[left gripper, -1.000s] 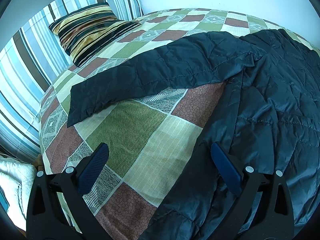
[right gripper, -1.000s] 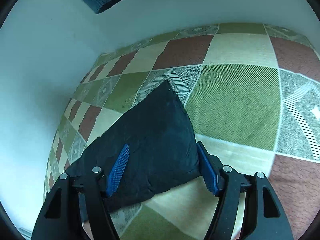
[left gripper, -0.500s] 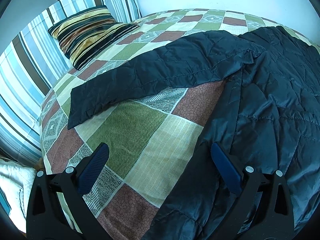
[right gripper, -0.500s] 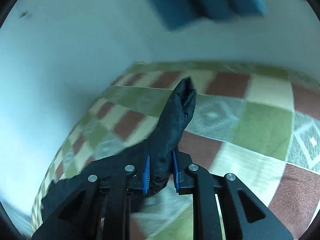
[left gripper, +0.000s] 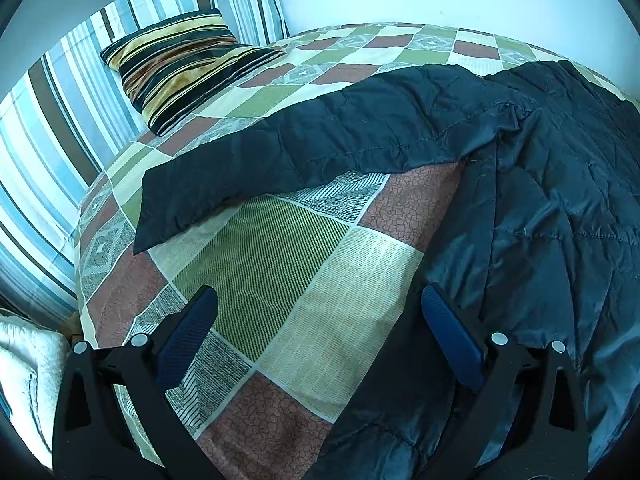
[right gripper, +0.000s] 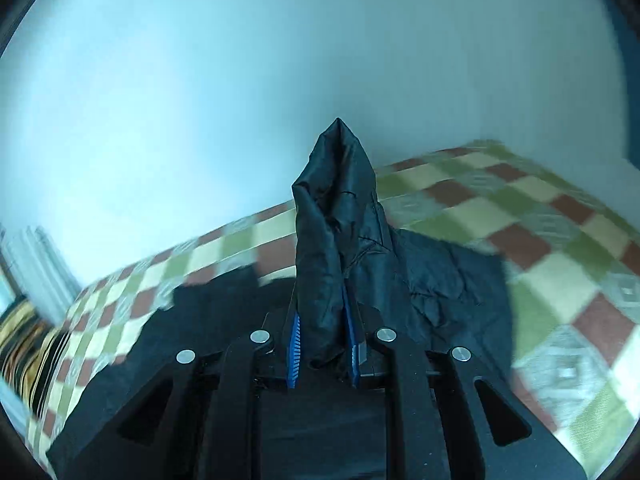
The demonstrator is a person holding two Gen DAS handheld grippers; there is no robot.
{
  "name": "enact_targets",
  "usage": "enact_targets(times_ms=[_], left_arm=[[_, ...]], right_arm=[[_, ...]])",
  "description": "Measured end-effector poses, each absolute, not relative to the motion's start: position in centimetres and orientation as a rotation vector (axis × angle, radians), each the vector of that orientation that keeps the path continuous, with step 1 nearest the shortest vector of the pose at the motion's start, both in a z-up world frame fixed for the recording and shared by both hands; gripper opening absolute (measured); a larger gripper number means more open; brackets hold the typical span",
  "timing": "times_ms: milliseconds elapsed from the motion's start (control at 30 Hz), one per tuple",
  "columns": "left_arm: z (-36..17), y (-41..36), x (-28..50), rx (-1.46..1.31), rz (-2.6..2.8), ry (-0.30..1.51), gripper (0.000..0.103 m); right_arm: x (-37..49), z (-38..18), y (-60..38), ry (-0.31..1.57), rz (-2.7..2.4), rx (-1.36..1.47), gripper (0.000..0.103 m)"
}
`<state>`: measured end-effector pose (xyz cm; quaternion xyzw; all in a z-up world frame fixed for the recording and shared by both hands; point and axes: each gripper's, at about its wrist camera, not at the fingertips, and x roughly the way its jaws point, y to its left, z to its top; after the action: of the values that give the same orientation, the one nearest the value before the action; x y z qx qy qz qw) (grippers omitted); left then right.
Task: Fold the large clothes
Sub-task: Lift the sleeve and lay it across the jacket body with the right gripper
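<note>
Now: right gripper [right gripper: 322,350] clamped on jacket [right gripper: 336,216] sleeve tip | left gripper [left gripper: 320,336] apart over bedspread [left gripper: 304,264], beside jacket edge

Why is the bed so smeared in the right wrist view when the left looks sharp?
Right wrist view: motion blur smears the bedspread, while the jacket sleeve clamped in the right gripper stays crisp. Left wrist view: sharp throughout, with fisheye bending at the edges.

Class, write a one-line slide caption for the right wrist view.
Right gripper shut on a bunched jacket sleeve, raised above the patchwork bedspread.
</note>
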<state>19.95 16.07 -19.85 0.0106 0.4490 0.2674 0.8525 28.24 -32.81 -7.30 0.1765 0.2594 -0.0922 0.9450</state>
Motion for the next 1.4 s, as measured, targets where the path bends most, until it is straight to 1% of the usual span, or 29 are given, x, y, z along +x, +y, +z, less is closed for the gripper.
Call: enact_targets(times_ms=[267,533,767,933,1033,1100,1133,1167,1300,1400], left_arm=[[-20.3,16.4,19.9,-0.006,0.539,0.951,0.101],[-20.6,16.7,20.0,-0.025,0.523,0.954,0.101],[-20.9,16.8,20.0,-0.033,0.517,0.954,0.101],[-21.0,16.9,20.1,-0.033,0.516,0.956,0.101],[-21.1,16.8,20.1,-0.031,0.517,0.956,0.101],[-21.2,16.8,20.1,-0.029,0.519,0.954,0.101],[-21.2,16.7,20.1,-0.027,0.519,0.955,0.101],[-21.2,16.7,20.2,-0.026,0.52,0.955,0.101],[-21.3,16.7,20.2,-0.033,0.516,0.957,0.101],[-21.4,16.7,20.2,-0.037,0.514,0.96,0.101]], right_arm=[[32.7,-10.8,-20.3,0.642,0.033,0.283,0.018],[34.6,-15.3,-11.4,0.793,0.16,0.149,0.018],[35.9,-19.4,-7.6,0.946,0.2,0.076,0.018],[36.2,-21.2,-6.3,1.009,0.206,0.019,0.019],[36.1,-21.3,-6.0,1.015,0.214,0.009,0.023],[35.9,-21.0,-5.9,1.007,0.228,0.013,0.029],[35.5,-20.6,-5.9,1.0,0.255,0.026,0.037],[35.2,-20.2,-5.9,0.992,0.269,0.033,0.043],[32.9,-17.2,-7.5,0.928,0.316,0.067,0.044],[31.4,-15.0,-11.4,0.872,0.281,0.09,0.044]])
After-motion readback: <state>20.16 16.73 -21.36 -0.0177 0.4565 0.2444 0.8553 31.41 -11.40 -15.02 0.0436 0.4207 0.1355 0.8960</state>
